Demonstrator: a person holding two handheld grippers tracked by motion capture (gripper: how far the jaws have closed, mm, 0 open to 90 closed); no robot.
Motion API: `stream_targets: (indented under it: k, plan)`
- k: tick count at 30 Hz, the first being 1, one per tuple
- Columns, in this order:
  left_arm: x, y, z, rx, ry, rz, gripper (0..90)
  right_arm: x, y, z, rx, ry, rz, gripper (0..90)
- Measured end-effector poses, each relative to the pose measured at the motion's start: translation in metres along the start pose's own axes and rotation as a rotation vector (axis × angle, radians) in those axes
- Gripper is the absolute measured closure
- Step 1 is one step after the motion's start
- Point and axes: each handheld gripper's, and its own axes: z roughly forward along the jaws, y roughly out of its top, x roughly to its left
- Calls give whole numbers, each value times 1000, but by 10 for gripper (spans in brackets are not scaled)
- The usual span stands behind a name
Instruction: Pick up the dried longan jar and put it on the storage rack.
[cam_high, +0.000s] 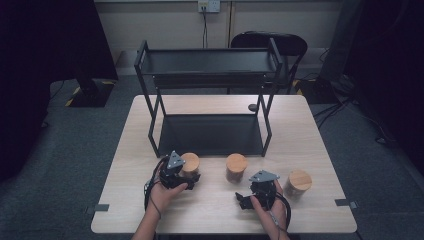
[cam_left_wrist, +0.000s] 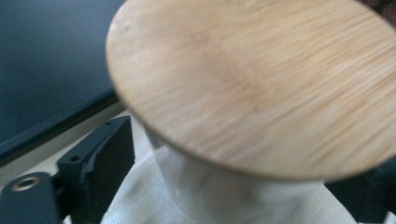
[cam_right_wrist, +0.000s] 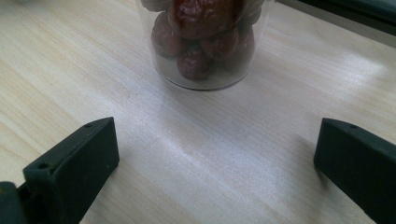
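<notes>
Three clear jars with round wooden lids stand in a row on the table. My left gripper (cam_high: 186, 175) reaches around the left jar (cam_high: 190, 162). In the left gripper view that jar (cam_left_wrist: 252, 84) stands between the jaws (cam_left_wrist: 243, 154). A thin gap shows beside the left finger (cam_left_wrist: 105, 156), and the lid hides the other finger's contact. My right gripper (cam_high: 257, 184) rests below the middle jar (cam_high: 236, 165). Its jaws (cam_right_wrist: 217, 140) stand wide open on bare table, short of that jar (cam_right_wrist: 205, 42), which holds red dried fruit. The right jar (cam_high: 299, 182) stands beside the right hand.
A black two-tier metal rack (cam_high: 207, 65) stands at the back of the table (cam_high: 125, 210), its lower shelf (cam_high: 210, 135) just behind the jars. A small dark object (cam_high: 253, 107) lies by the rack's right leg. A dark chair (cam_high: 270, 40) sits beyond the table.
</notes>
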Motion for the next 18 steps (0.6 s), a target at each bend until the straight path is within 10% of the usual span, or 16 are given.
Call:
stream_targets:
  k: [18]
  plan:
    - [-2, 3, 2, -27, -9, 20, 253, 0, 0, 0, 0, 0, 0, 0]
